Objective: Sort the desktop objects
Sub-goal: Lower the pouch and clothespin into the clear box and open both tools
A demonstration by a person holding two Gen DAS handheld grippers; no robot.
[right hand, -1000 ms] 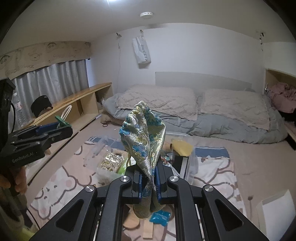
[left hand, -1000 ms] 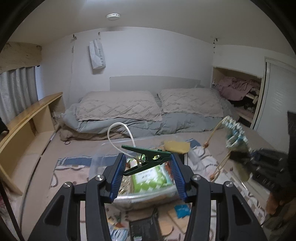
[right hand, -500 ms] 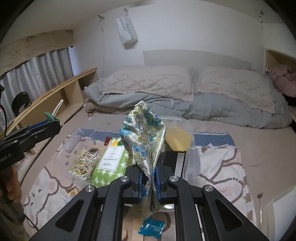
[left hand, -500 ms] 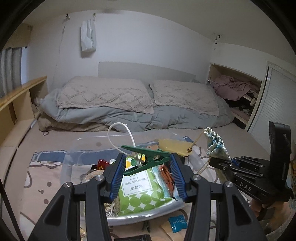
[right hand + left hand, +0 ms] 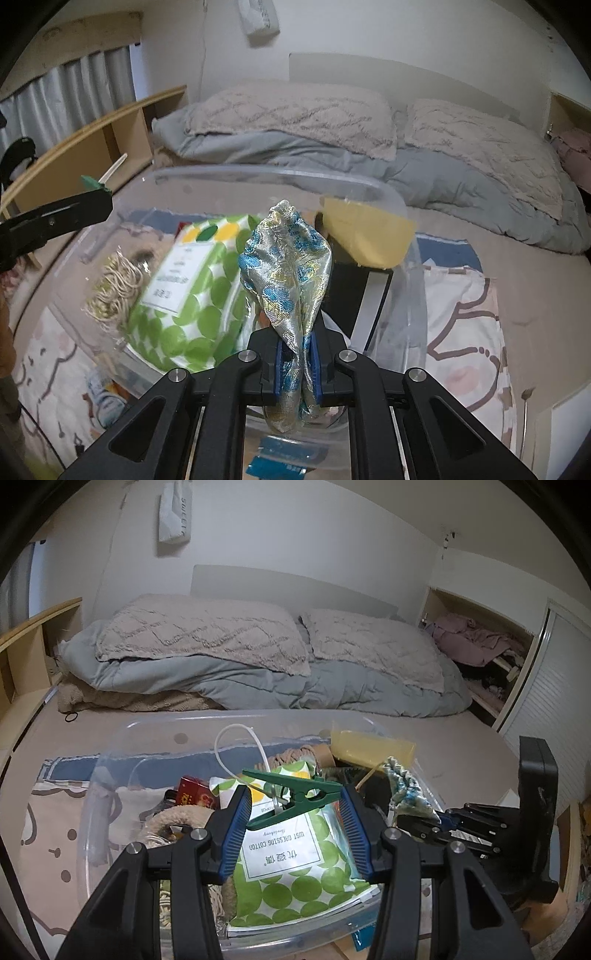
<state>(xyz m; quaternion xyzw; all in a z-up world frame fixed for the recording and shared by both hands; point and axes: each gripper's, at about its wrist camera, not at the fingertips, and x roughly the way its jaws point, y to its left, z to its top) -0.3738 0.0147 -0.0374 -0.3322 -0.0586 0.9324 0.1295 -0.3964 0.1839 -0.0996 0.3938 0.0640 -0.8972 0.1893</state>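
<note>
Now that both hands have dropped over the clear bin point(image 5: 110, 775), my left gripper point(image 5: 295, 805) clamps the green clip point(image 5: 295, 794), my right gripper point(image 5: 297, 354) pinches the brocade pouch point(image 5: 288, 258); release looks next.

I see a plain white wall point(image 5: 295, 535) at the back, a white bag point(image 5: 174, 515) hanging on it. Low bed point(image 5: 258, 686) along the wall: two beige quilted pillows point(image 5: 199, 631) over a grey duvet point(image 5: 369, 690). Wooden shelf unit point(image 5: 92, 147) on the left, grey curtain point(image 5: 74, 96) above it. Open closet nook point(image 5: 476, 646) on the right, pinkish clothes piled inside, white slatted door point(image 5: 554, 709) beside it. Beige floor point(image 5: 461, 738), cartoon-print mat point(image 5: 465, 314). Soft, even indoor light.
</note>
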